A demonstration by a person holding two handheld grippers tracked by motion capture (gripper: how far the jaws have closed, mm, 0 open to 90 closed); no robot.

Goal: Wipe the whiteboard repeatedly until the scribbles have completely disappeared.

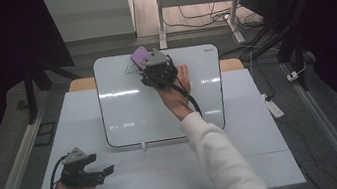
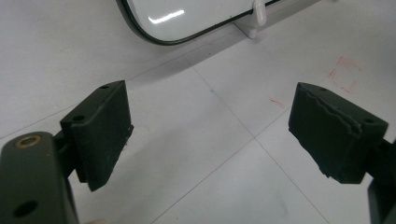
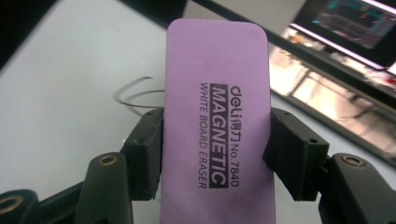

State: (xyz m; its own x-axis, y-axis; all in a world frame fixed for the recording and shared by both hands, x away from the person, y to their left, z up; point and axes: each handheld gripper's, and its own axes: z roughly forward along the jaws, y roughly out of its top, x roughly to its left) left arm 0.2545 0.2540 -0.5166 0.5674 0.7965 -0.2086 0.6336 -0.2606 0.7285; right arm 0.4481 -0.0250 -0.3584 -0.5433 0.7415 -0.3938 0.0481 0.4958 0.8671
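Purple foam is what I have in the right tongs point(image 3: 215, 154): the whiteboard eraser point(image 3: 217, 112), clamped by its long sides between both pads. In the high view it sits at upper centre of the frame, tilted over the top edge of the whiteboard point(image 1: 123, 111).

Going left to right: at lower left of the high view my left tongs point(image 1: 108, 170) rest low over the counter point(image 1: 267, 160), jaws wide apart with nothing between them; their own camera looks at bare white panels with faint red pen marks. In the middle lies the whiteboard, glossy and almost blank. A thin dark scribble point(image 3: 133, 95) remains near its top edge, just left of the eraser.

I judge the pick-up done and the wiping close to finished or only starting; that scribble is the one mark I can see left to clear.

The counter is white, jointed panels, with metal rails on both sides. Beyond it, at upper right, a desk frame stands over loose cables on a grey floor, and the room edges are dark.
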